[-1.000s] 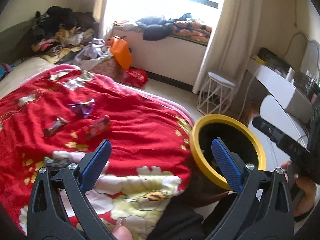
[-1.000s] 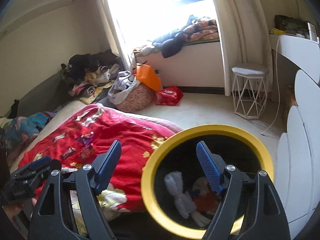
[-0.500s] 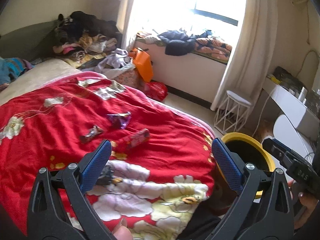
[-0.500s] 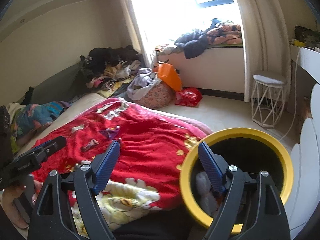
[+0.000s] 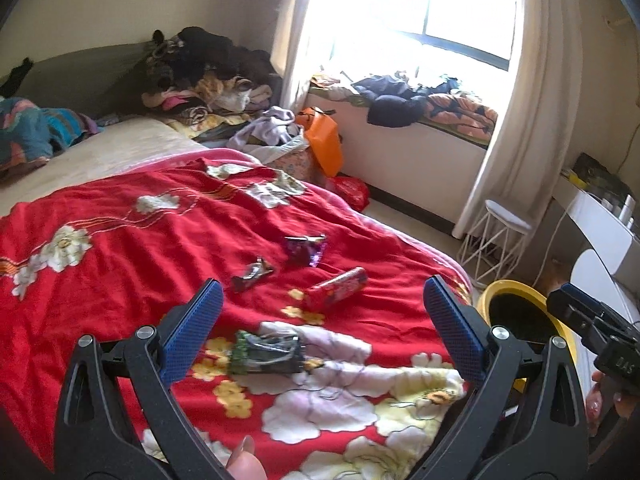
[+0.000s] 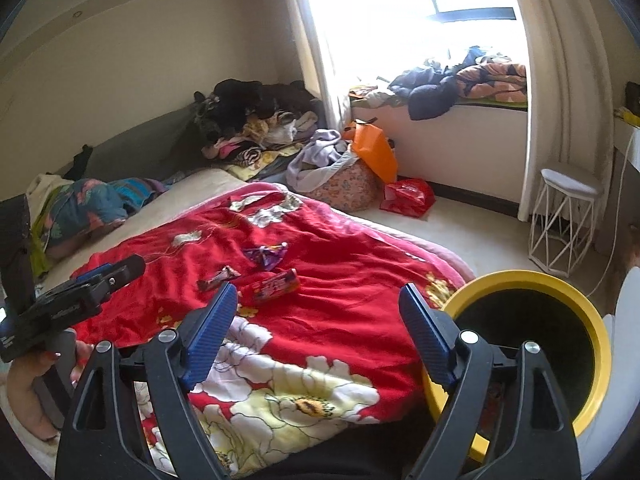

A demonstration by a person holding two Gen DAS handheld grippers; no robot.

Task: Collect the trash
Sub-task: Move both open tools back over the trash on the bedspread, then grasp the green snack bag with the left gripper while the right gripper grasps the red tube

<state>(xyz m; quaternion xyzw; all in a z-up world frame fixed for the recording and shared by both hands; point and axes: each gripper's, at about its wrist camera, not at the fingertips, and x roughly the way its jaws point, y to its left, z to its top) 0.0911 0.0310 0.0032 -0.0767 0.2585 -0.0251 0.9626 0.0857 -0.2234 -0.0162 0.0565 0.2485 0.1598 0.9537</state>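
Observation:
Several wrappers lie on the red flowered blanket point(image 5: 120, 248): a green-grey packet point(image 5: 266, 352), a red packet point(image 5: 336, 289), a purple wrapper point(image 5: 306, 249) and a dark twisted wrapper point(image 5: 252, 273). My left gripper point(image 5: 320, 320) is open and empty above the green-grey packet. My right gripper point(image 6: 318, 326) is open and empty over the blanket; the red packet point(image 6: 274, 285), purple wrapper point(image 6: 267, 255) and dark wrapper point(image 6: 218, 276) lie beyond it. The yellow-rimmed black bin point(image 6: 528, 344) stands at the bed's right corner, also in the left wrist view point(image 5: 520, 312).
Piles of clothes point(image 5: 208, 76) lie at the bed's far side. A laundry basket point(image 6: 340, 184), an orange bag point(image 6: 374, 152) and a red bag point(image 6: 408, 198) sit on the floor. A white wire stool point(image 6: 564, 220) stands by the curtain. A white desk point(image 5: 600, 216) is at right.
Both grippers swung left, away from the bin and toward the bed. The wrappers now lie ahead of the jaws and the bin has shifted to the right edge. Both stayed open.

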